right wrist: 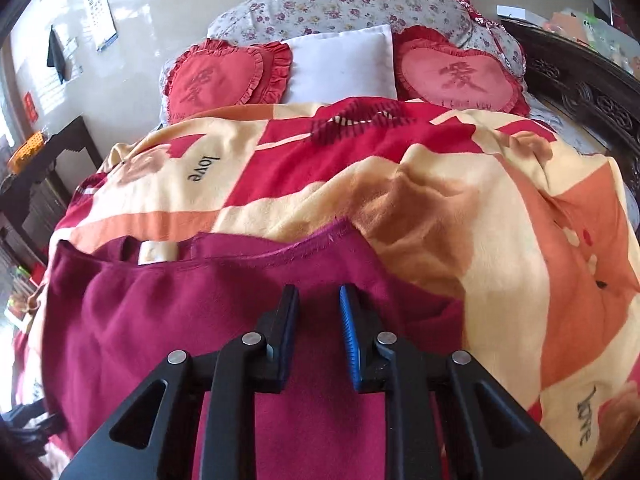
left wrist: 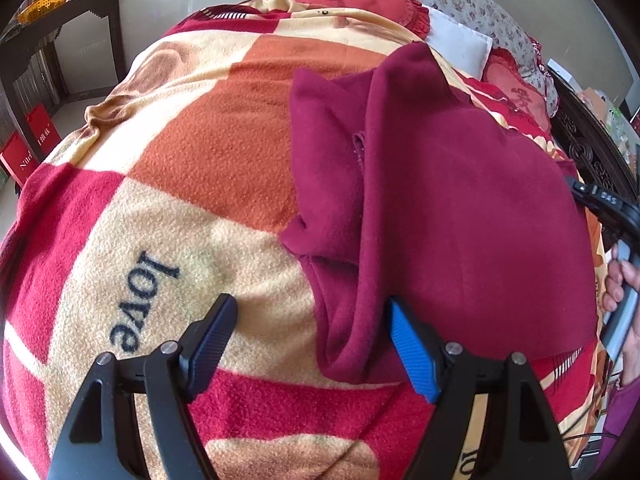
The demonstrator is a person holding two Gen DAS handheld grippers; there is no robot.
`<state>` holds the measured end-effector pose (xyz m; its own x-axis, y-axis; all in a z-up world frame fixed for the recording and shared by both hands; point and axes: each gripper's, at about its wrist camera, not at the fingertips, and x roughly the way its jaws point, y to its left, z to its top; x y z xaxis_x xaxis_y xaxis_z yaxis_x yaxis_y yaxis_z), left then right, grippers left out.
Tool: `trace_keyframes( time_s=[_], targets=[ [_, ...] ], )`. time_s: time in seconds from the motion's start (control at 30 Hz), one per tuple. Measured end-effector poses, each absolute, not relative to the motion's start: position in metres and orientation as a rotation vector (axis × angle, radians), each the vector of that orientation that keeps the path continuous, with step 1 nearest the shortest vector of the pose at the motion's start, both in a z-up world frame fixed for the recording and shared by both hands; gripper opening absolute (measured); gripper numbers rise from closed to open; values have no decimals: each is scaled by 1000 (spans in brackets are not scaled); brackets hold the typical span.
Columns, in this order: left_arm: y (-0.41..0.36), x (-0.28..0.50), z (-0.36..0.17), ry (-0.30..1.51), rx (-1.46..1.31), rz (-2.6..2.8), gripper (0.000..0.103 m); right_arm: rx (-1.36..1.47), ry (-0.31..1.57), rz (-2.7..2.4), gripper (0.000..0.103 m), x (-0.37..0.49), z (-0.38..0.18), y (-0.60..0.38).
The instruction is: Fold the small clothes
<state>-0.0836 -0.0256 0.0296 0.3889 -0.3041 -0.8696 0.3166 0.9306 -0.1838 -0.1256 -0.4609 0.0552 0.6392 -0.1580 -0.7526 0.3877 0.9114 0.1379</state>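
A maroon fleece garment (left wrist: 448,208) lies partly folded on the checked blanket (left wrist: 200,152), with a doubled flap along its left side. My left gripper (left wrist: 312,312) is wide open and empty, just above the garment's near left corner. In the right wrist view the garment (right wrist: 168,304) fills the lower left. My right gripper (right wrist: 319,300) hovers over it with the jaws a narrow gap apart and nothing between them.
Two red heart cushions (right wrist: 228,76) and a white pillow (right wrist: 344,64) lie at the head of the bed. A dark carved bed frame (right wrist: 592,100) runs along the right. A dark table (left wrist: 60,20) stands at the far left. The person's right hand (left wrist: 624,288) holds the other gripper's handle.
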Motion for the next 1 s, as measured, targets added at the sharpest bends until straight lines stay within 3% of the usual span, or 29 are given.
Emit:
trace_keyframes(
  time_s=[0.17,0.53,1.0],
  targets=[
    [-27,-85,29,1096,13,-392,82,284,795,-150,9,-129,75,-419],
    [-30,-84,27,1100,14,-389,84,222,903,-174,7,-61,31,-386],
    [-24,-78,24,1105,-15,-410,86,177,899,0,8,-43,51,-323]
  ],
)
